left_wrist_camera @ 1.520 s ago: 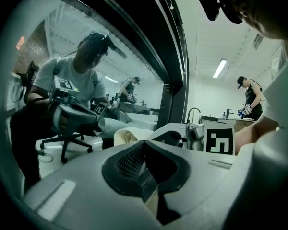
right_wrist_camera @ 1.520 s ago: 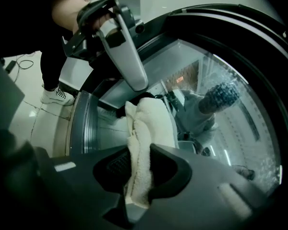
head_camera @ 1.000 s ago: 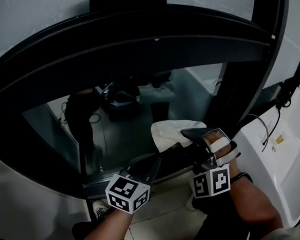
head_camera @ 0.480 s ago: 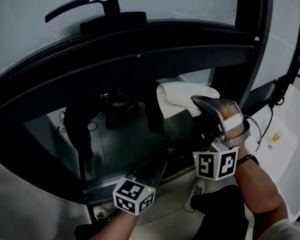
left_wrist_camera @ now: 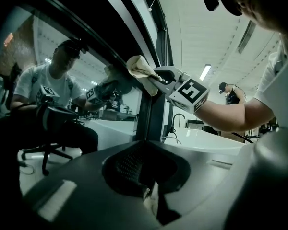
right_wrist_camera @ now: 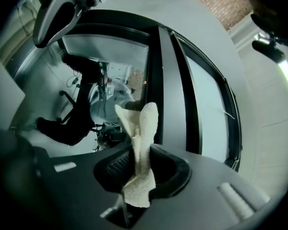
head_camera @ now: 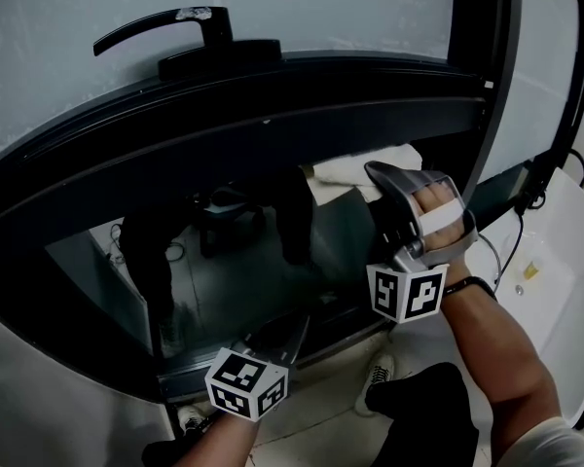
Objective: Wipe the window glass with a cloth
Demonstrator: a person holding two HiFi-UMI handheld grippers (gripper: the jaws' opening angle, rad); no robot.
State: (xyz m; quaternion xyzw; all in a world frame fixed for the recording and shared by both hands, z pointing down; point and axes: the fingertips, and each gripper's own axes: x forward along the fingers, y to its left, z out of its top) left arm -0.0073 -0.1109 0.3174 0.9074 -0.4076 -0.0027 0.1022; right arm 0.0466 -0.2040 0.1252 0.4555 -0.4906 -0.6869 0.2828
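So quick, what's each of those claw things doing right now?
Left gripper: jaws together, holding nothing.
Right gripper: closed on the cloth, raised at the window.

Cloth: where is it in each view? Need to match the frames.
Head view: cloth centre-right, at the tip of the right gripper.
Left gripper view: upper centre, held up by the right gripper.
Right gripper view: lower centre, clamped between the fingers.
Shared landmark: dark window frame upright, next to the cloth.
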